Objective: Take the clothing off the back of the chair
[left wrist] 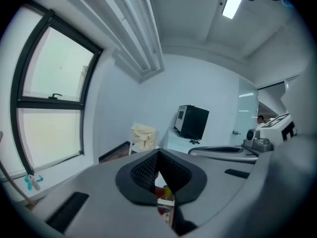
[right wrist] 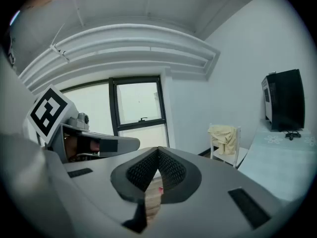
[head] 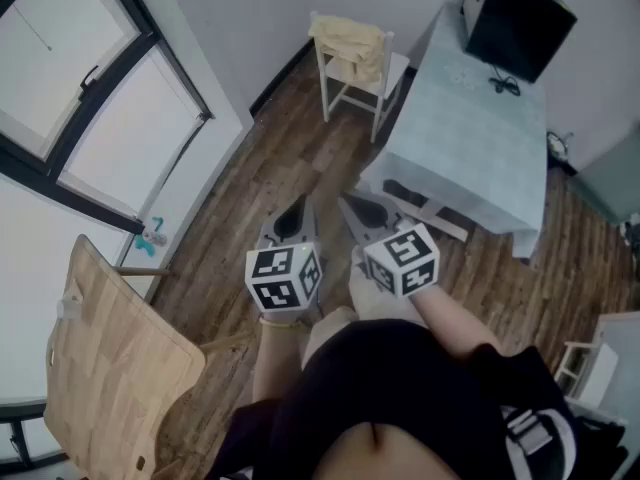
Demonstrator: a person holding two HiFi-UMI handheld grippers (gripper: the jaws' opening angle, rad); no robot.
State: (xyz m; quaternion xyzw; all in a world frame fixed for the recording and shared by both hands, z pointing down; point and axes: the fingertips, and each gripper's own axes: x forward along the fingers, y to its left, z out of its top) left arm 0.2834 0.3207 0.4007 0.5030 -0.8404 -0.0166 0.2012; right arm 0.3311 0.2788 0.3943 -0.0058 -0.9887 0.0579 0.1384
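The approach is judged barely begun: the left gripper (head: 298,208) and right gripper (head: 352,206) are held shut and empty, well apart from what seems a pale yellow garment (head: 350,43) draped over the top edge of the white chair (head: 392,70), so the floor must be crossed and the jaws opened.

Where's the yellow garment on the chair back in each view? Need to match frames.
Head view: yellow garment at top centre, draped over the white chair back.
Left gripper view: yellow garment just left of centre, above the jaws.
Right gripper view: yellow garment right of centre.
Shared landmark: black appliance on the table, right of the garment in all three.
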